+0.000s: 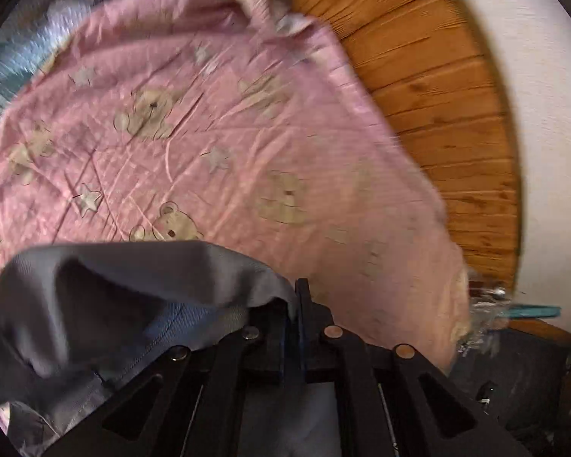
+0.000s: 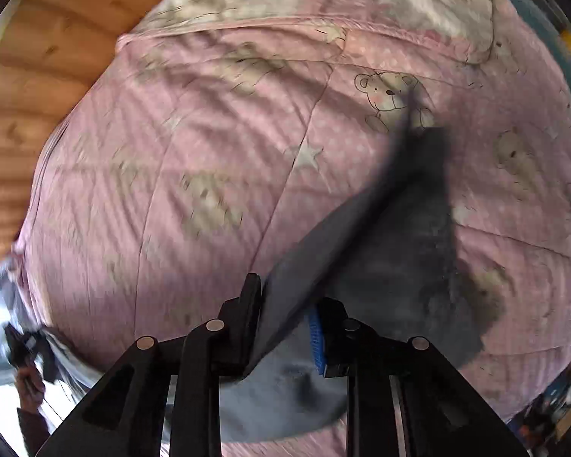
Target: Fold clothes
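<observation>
Currently, the grey garment (image 1: 106, 304) hangs in the air above the pink quilt (image 1: 217, 144), carried by both grippers. The left gripper (image 1: 294, 304) is clamped on a stitched hem; its jaws meet on a thin fold of cloth. The right gripper (image 2: 285, 304) pinches another edge of the garment (image 2: 392, 228), which stretches away over the quilt (image 2: 209, 175).

Recommended procedure: hold both grips firm, draw the edge taut between them, then lower the cloth flat onto the quilt before creasing.

The garment is a smooth, thin woven fabric and drapes limply. The quilt is padded, stitched in panels and printed with bears and stars. A wooden headboard (image 1: 449, 95) borders the quilt.
</observation>
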Demonstrator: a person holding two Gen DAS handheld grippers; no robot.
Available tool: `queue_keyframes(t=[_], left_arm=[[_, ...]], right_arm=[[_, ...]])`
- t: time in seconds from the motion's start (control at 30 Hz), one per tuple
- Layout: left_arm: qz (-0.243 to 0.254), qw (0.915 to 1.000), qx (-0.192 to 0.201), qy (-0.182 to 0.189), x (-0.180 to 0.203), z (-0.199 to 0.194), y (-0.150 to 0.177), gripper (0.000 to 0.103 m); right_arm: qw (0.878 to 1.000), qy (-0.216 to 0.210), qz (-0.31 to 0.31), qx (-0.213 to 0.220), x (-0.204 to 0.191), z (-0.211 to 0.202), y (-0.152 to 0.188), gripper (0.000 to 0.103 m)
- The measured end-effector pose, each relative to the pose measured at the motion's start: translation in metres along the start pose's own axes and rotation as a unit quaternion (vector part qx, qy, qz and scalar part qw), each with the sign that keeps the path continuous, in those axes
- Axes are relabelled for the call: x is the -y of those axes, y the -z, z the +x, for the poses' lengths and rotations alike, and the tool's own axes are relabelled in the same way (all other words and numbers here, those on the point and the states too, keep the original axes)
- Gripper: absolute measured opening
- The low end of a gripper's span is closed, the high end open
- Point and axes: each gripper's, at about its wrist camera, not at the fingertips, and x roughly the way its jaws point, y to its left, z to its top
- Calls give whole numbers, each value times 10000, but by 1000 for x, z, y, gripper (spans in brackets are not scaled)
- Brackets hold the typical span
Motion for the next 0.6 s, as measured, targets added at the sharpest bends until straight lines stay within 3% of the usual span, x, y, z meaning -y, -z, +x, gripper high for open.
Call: queue_keyframes(t=[0.03,0.1,0.2,0.27,0.33,0.37,0.5,0.57,0.6], left_arm=[[-191,9995,-101,-242,-12,25,-19,8],[-615,9980,-134,-11,-25,38,-33,9],[-244,9991,-65,328,-24,21,-23,17],[-223,9980,-38,588,-36,3,-8,17],[-209,9967,56,786,-48,-17,8,18],[-254,9956,159,884,-55,-29,15,19],[-278,9942,755,711,-66,-77,41,24],[-281,9928,929,699,-61,-94,55,24],[-265,9922,1005,693,-58,-101,63,24]], right_arm=[[9995,-126,247,122,2,10,-12,29],[9978,-118,-38,653,0,-5,-10,32],[9851,179,-641,1587,0,-43,9,33],[9770,316,-816,1943,10,-64,33,34],[9761,202,-1153,1833,10,-64,57,34],[9761,167,-1484,1582,3,-51,67,34],[9592,370,-2654,904,-40,22,66,33],[9508,611,-2850,1048,-55,48,45,30],[9398,794,-2977,1476,-66,48,31,29]])
